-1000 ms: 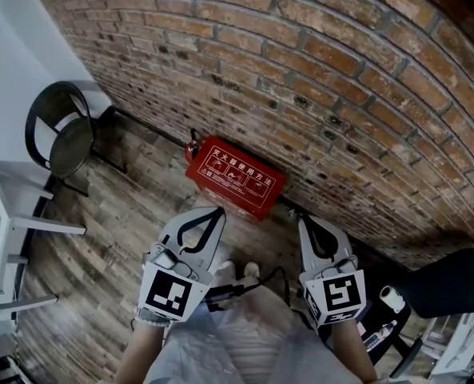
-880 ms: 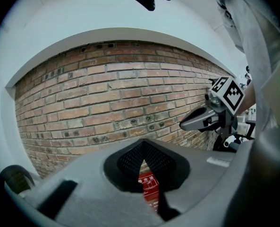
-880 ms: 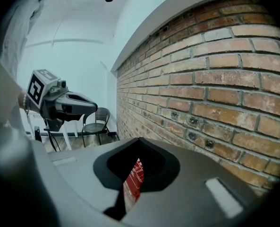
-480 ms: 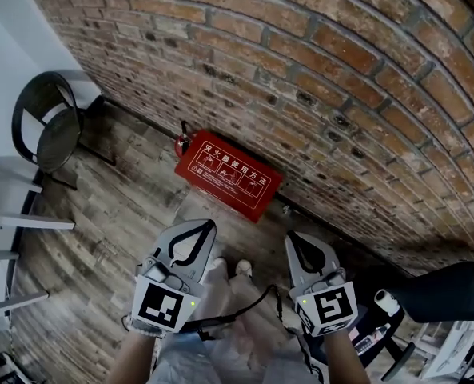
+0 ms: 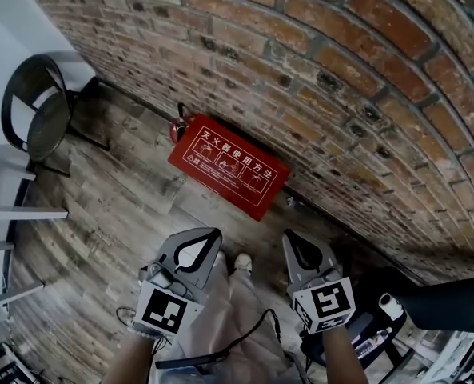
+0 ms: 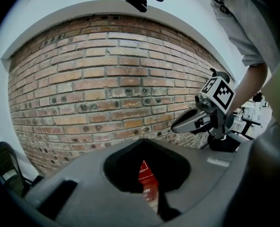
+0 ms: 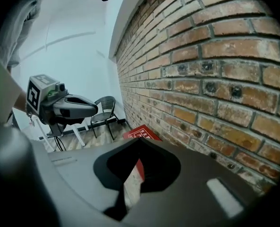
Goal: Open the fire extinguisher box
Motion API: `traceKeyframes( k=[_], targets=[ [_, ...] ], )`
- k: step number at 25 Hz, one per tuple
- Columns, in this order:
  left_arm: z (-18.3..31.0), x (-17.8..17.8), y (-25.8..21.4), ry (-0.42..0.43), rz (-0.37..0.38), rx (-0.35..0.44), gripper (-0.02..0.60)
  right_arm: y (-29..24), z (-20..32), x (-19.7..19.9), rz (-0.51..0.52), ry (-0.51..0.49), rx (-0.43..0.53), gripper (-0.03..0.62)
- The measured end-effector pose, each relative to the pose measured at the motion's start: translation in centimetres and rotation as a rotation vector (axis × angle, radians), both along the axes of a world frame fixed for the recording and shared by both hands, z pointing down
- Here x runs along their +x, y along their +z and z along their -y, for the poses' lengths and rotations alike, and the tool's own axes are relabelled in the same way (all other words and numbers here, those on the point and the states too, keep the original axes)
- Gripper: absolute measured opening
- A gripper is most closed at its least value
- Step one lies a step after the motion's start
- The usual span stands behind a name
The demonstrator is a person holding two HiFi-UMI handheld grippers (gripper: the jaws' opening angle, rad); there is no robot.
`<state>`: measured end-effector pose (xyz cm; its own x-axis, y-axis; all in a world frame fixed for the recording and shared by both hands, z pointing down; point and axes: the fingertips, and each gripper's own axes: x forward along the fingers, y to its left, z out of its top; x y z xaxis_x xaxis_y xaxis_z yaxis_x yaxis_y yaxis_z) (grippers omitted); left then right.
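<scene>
The left gripper (image 5: 214,235) and right gripper (image 5: 289,238) hang clenched and empty near the red box (image 5: 229,165); best spread one before meeting its edge.

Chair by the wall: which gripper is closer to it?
Left. The left gripper is on the chair's side of the person. The right gripper is beside the left one, on its far side, so farther from the chair.

Soft, even light; strong fisheye curves the brick wall (image 5: 316,78); corners darken.
</scene>
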<state>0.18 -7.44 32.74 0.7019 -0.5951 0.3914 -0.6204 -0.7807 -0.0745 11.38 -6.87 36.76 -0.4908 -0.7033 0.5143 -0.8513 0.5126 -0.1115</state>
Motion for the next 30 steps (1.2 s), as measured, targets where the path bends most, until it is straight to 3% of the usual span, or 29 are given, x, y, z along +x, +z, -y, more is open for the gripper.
traceKeyframes(
  k=[2,3,11,19,30],
  targets=[
    [0.2,0.0,2.0,0.002,0.01,-0.014,-0.002,1.7,0.3,-0.1,0.004,-0.015,-0.02,0.008],
    [0.3,0.0,2.9,0.0,0.012,-0.02,-0.002,2.6,0.5,-0.3,0.005,-0.027,-0.031,0.047],
    [1.4,-0.5,10.0,-0.051,0.028,-0.059,-0.002,10.0,1.5,0.0,0.004,-0.055,-0.107,0.153],
    [1.6,-0.2,17.6,-0.071,0.061,-0.103,-0.002,17.4,1.6,-0.2,-0.014,-0.105,-0.169,0.209],
    [1.3,0.3,26.8,-0.086,0.047,-0.177,-0.002,24.8,2.4,-0.2,0.203,-0.05,-0.328,0.244]
  ],
)
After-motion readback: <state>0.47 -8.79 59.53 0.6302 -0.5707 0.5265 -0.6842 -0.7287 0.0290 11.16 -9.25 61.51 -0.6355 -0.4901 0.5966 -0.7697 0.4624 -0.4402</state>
